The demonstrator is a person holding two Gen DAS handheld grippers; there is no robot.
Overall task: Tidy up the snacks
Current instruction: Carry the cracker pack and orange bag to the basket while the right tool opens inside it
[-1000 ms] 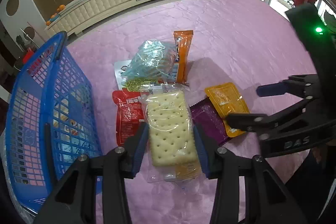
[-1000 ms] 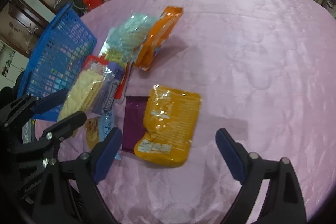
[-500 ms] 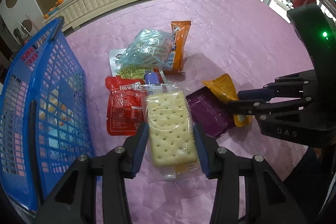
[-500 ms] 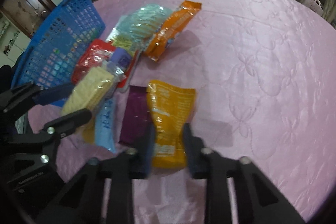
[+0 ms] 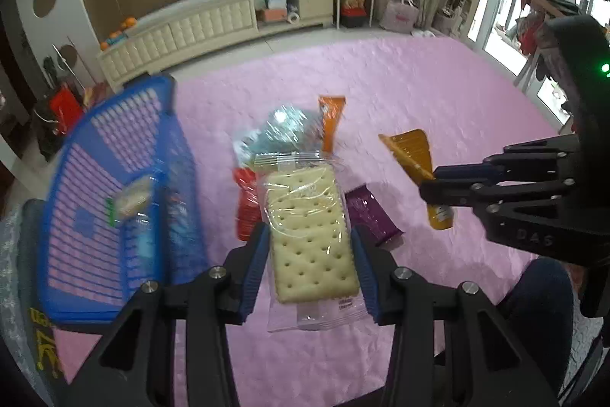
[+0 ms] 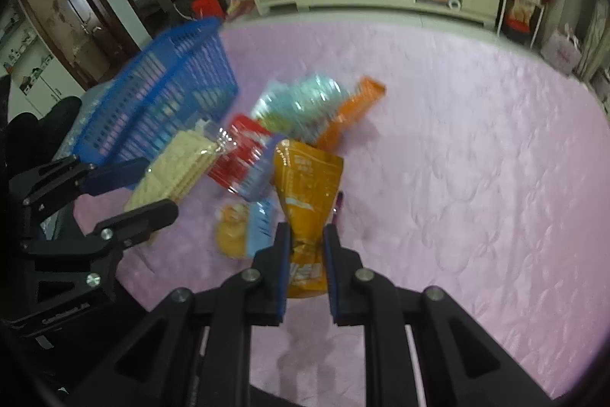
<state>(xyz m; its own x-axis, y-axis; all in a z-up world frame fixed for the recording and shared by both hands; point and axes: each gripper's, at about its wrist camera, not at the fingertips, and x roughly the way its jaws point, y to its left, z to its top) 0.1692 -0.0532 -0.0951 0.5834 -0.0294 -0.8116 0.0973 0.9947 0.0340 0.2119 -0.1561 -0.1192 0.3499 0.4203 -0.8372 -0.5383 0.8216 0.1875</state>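
Both packs now lifted: left gripper (image 5: 310,256) clamps cracker pack (image 5: 310,235); right gripper (image 6: 307,256) pinches yellow pouch (image 6: 307,193).

The letters "DAS" are showing in raised form on the black body of the right gripper (image 5: 427,180), at the right of the left wrist view. Print on the snack packets is staying too blurred to read.
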